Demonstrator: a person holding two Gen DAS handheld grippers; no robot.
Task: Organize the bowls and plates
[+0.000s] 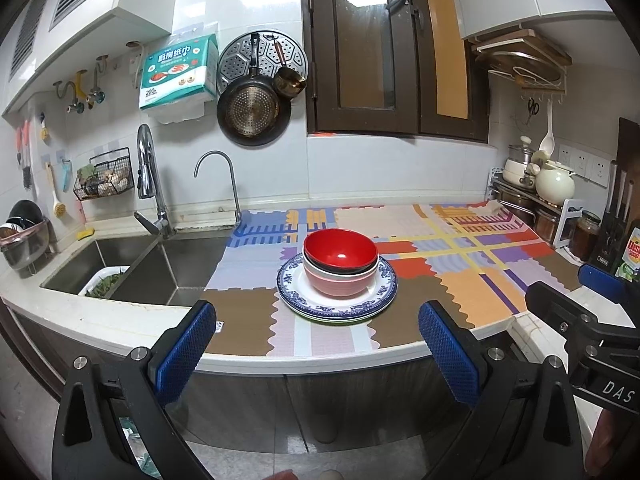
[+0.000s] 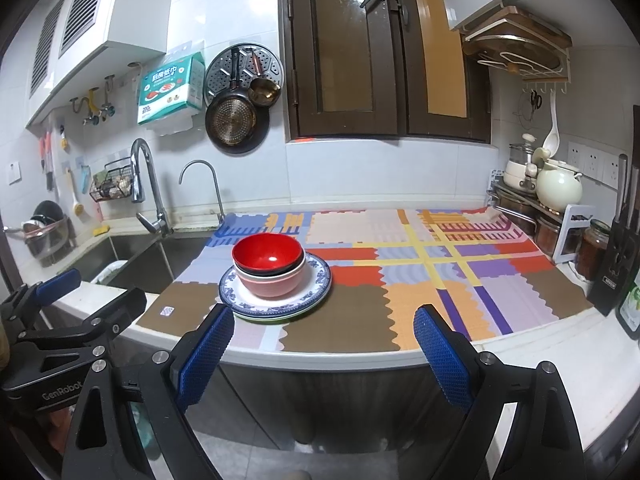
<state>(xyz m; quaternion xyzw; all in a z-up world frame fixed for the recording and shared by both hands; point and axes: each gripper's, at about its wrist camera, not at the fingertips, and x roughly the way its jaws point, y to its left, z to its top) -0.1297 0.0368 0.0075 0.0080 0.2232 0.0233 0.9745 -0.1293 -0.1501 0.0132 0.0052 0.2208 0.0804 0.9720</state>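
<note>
A stack of bowls sits on a stack of plates on the patchwork mat. The red bowl (image 1: 340, 250) (image 2: 266, 252) is on top, nested in a dark bowl, a white one and a pink bowl (image 1: 340, 284) (image 2: 268, 285). Under them lies a blue-and-white patterned plate (image 1: 298, 302) (image 2: 318, 280) with more plates beneath it. My left gripper (image 1: 318, 344) (image 2: 88, 294) is open in front of the counter edge, short of the stack. My right gripper (image 2: 324, 354) (image 1: 576, 288) is open too, level with it and to the right of the stack. Neither holds anything.
The colourful mat (image 1: 460, 280) covers the counter. A steel sink (image 1: 132, 272) with two taps and a white basket of greens lies to the left. Pots, jars, a cream kettle (image 2: 558, 188) and a knife block (image 2: 616, 264) crowd the right end. A dark-framed window is behind.
</note>
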